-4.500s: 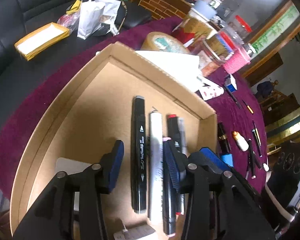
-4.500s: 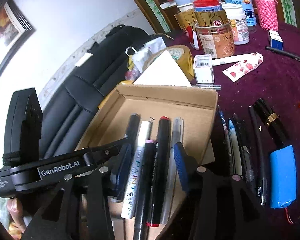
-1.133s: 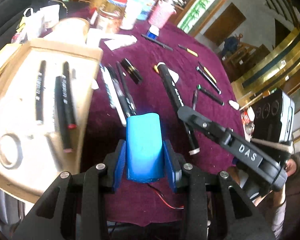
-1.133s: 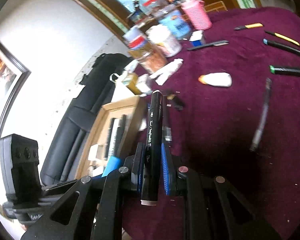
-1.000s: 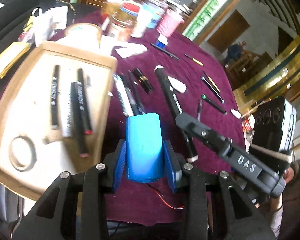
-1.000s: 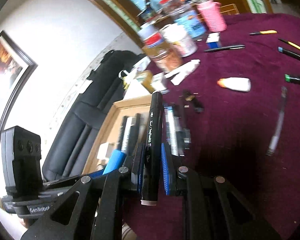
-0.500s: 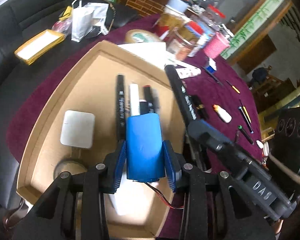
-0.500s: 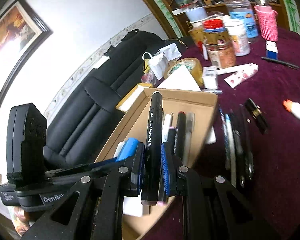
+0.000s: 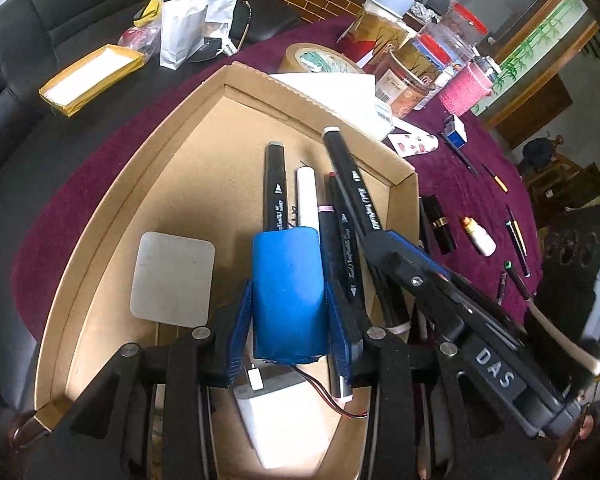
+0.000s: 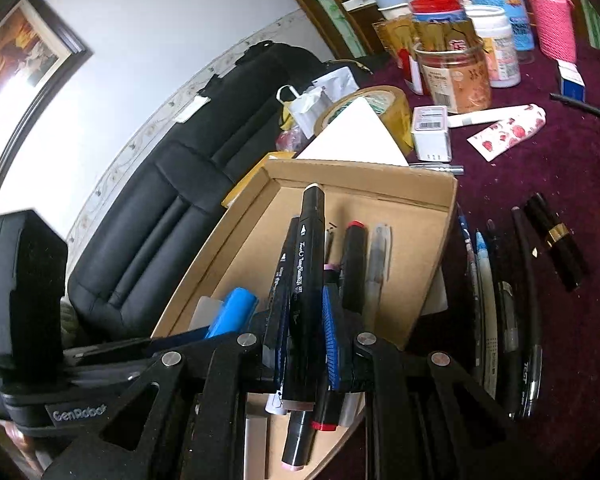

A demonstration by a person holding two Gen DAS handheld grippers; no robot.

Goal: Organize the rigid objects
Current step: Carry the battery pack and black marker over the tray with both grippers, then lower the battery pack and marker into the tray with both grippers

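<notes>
Over a shallow cardboard tray (image 9: 100,216) on a maroon tablecloth (image 10: 540,168), two grippers hover. The left gripper (image 9: 288,320) pinches one blue battery pack (image 9: 288,292) above the tray, beside one white square pad (image 9: 172,280). Four or so pens (image 9: 275,196) lie side by side in the tray; overlap makes the count unsure. The right gripper (image 10: 304,344) clamps one black marker (image 10: 306,300) above them. About six more pens (image 10: 488,312) lie right of the tray.
</notes>
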